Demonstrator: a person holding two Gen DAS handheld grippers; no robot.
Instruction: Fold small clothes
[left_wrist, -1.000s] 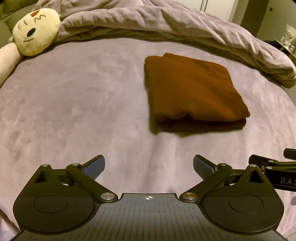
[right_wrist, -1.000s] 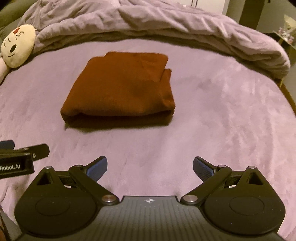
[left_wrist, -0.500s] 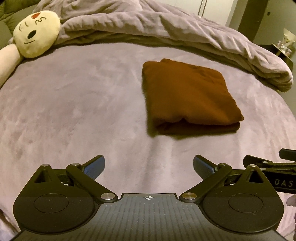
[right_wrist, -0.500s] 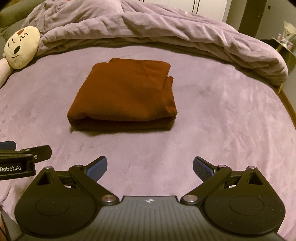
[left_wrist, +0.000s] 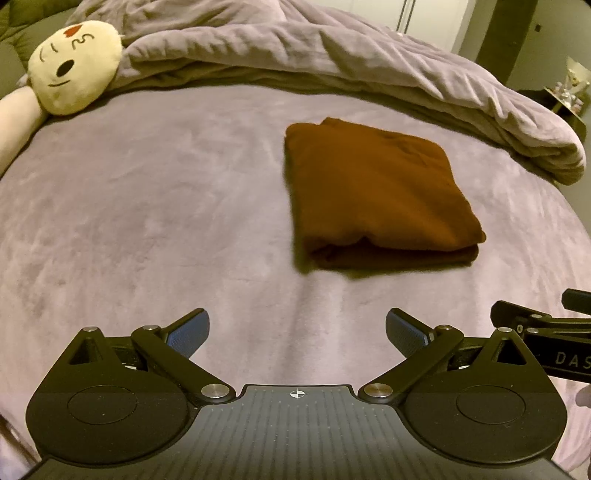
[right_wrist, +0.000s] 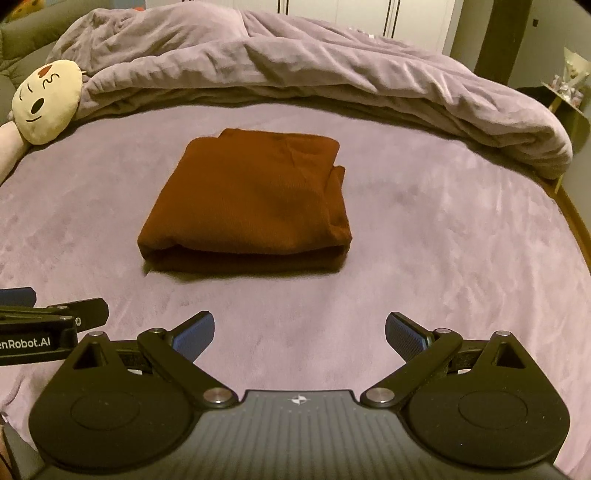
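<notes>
A brown garment (left_wrist: 376, 192) lies folded into a thick rectangle on the purple bed cover (left_wrist: 147, 206); it also shows in the right wrist view (right_wrist: 251, 206). My left gripper (left_wrist: 297, 332) is open and empty, hovering short of the garment's near edge and a little to its left. My right gripper (right_wrist: 299, 332) is open and empty, hovering short of the garment's near edge. Each gripper's side shows at the edge of the other's view.
A bunched purple duvet (right_wrist: 314, 70) runs along the far side of the bed. A cream plush toy with a face (left_wrist: 74, 66) lies at the far left, also in the right wrist view (right_wrist: 44, 101). The bed's right edge (right_wrist: 576, 225) drops off near a small side table.
Both grippers have drawn back and risen from the folded garment, which now looks smaller and farther away. Both stay open. The garment has not moved.
</notes>
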